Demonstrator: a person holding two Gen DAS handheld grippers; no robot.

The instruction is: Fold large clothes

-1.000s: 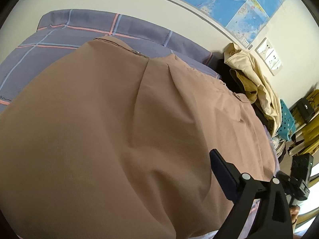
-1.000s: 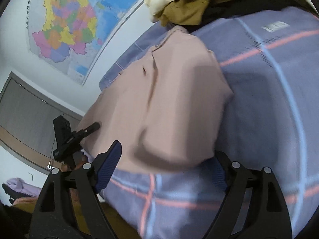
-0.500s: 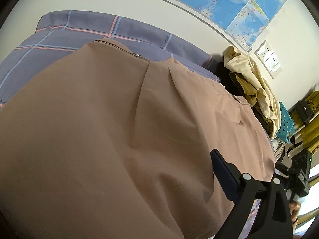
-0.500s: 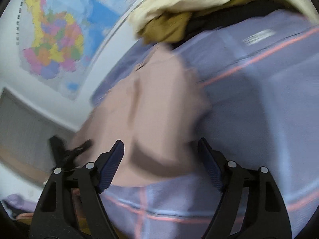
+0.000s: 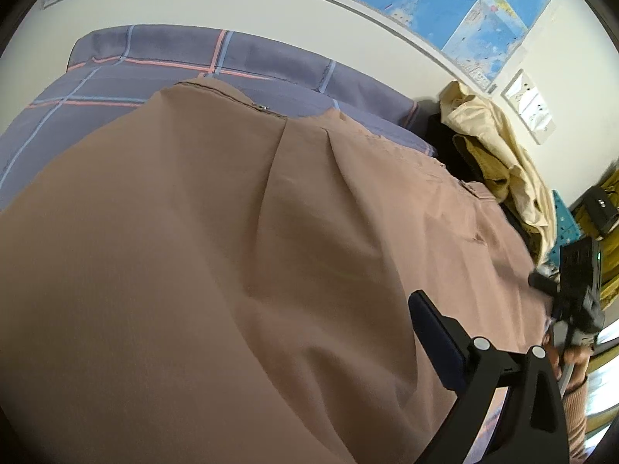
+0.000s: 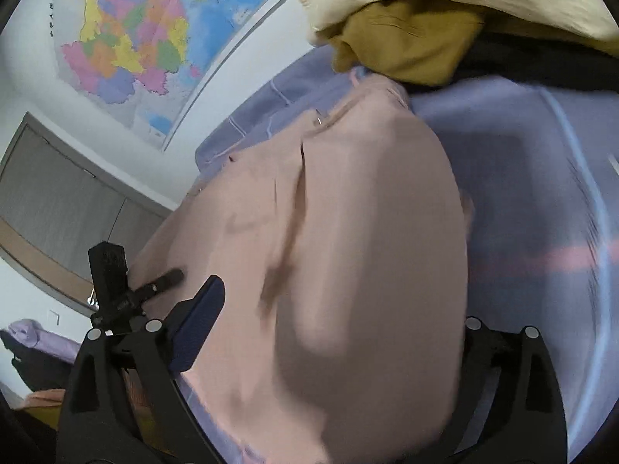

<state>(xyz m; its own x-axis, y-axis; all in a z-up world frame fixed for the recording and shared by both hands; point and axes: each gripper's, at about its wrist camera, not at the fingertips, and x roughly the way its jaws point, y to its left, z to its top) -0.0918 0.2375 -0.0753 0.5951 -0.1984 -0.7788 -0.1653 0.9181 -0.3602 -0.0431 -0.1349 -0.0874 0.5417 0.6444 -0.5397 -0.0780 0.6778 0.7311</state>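
change: the right claw point(image 6: 329, 340) has swung in over the near end of the tan garment point(image 6: 348, 251); a second ago that end lay ahead of it with bare bedsheet under the fingers, now the cloth fills the gap between them
right claw: jaws opening, standing wide, with the garment's rounded end between the fingers but, as far as the blurred picture shows, not pinched
left claw: only one finger point(image 5: 437, 340) shows in its own view, above the tan cloth; whether it is wide or narrow I cannot tell; its view has hardly shifted over the second
garment: spread along the checked bedsheet point(image 5: 116, 81), waistband end towards the wall, folded near end at the bed's front
meaning: judged from this, the right side is lining up a fresh grasp on the near end for the next fold; no fold is under way yet
edges: the pile of yellow and mustard clothes point(image 6: 425, 19) touches the garment's far corner; the bed's front edge runs just under both claws
open room: bare sheet to the right of the garment in the right view, and beyond the waistband in the left view
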